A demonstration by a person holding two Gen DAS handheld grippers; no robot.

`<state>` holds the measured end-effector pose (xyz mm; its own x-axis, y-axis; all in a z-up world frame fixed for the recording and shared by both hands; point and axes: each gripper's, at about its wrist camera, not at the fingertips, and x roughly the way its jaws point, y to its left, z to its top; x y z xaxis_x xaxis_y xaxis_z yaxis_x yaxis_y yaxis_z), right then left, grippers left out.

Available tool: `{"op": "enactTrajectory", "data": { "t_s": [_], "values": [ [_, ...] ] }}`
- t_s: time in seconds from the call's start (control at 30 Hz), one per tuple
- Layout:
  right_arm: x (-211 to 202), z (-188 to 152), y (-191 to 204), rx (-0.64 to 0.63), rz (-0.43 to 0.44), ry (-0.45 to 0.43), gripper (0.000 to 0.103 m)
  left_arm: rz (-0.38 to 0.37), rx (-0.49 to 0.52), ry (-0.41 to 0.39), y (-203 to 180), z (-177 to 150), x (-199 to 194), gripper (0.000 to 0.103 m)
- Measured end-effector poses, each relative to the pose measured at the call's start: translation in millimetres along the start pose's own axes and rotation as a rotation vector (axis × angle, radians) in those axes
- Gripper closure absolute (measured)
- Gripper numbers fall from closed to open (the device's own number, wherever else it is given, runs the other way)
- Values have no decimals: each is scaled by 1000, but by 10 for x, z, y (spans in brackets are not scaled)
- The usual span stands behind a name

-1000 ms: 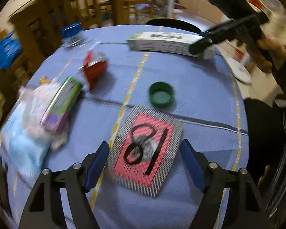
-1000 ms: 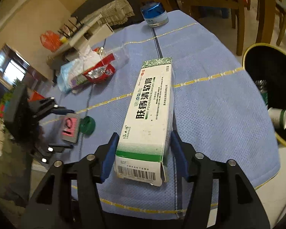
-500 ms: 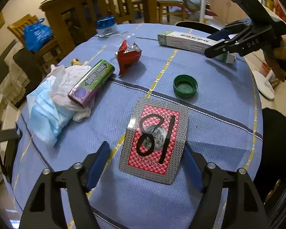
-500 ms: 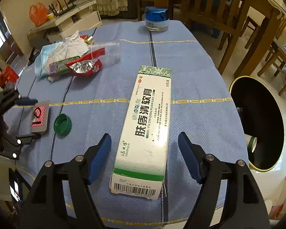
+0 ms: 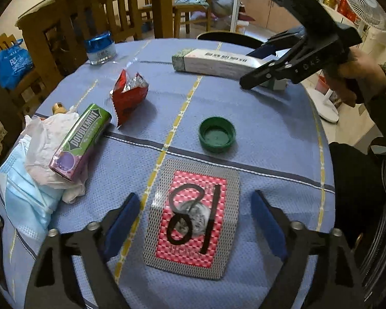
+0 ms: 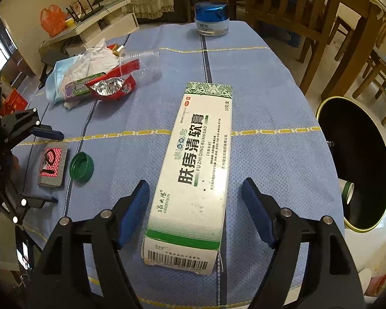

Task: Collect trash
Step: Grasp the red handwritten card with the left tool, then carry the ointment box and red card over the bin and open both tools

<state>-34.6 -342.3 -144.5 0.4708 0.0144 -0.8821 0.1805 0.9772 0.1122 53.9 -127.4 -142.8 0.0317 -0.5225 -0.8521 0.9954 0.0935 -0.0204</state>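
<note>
A long white and green ointment box lies flat on the blue tablecloth; my right gripper is open, its fingers either side of the box's near end without touching. It also shows in the left wrist view. My left gripper is open over a red and grey card marked 18. A green bottle cap lies beyond the card. A red foil wrapper, a Doublemint gum pack, crumpled tissue and a blue face mask lie at the left.
A black bin with a yellow rim stands beside the table at the right, with a small container inside. A blue-lidded jar sits at the table's far edge. A clear plastic bottle lies by the wrapper. Wooden chairs stand behind the table.
My right gripper has opened wider and drawn back a little from the ointment box. My left gripper has steadied over the card, with its view turned slightly to the left.
</note>
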Motion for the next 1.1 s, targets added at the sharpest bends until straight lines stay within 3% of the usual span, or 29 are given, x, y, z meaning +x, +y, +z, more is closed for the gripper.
{"op": "enactTrajectory", "data": {
  "t_s": [0.07, 0.17, 0.23, 0.3, 0.47, 0.57, 0.63, 0.77, 0.83, 0.87, 0.97, 1.1],
  "values": [
    [0, 2, -4, -1, 3, 0, 29, 11, -1, -14, -54, -65, -85, 45],
    [-1, -4, 4, -9, -6, -6, 33, 22, -42, -9, -71, -126, -117, 46],
    [-16, -8, 18, -15, 1, -13, 47, 33, -68, -17, -84, -165, -133, 47],
    [-46, -14, 26, -10, 15, -25, 51, 64, -88, -16, -103, -164, -122, 46],
    [-66, -53, 67, -37, 9, -20, 51, 167, -156, 3, -197, -141, -139, 47],
    [-99, -40, 53, -36, -15, -31, 49, 190, -185, -16, -230, -124, -215, 47],
    [-134, -16, 51, -37, -31, -42, 40, 211, -205, -32, -221, -104, -279, 47],
    [-72, 15, 129, -85, -65, -15, 38, 238, -271, -45, -120, -58, -357, 47],
    [-36, 7, 159, -104, -73, -8, 43, 261, -294, -62, -103, -9, -426, 47],
    [-16, 1, 177, -114, -66, -5, 52, 264, -300, -71, -105, 6, -458, 47],
    [-51, -4, 162, -112, -51, -25, 54, 287, -330, -101, -116, 137, -593, 47],
    [-228, 6, 64, -67, 38, -83, 54, 326, -400, -141, -153, 364, -746, 47]
  ]
}}
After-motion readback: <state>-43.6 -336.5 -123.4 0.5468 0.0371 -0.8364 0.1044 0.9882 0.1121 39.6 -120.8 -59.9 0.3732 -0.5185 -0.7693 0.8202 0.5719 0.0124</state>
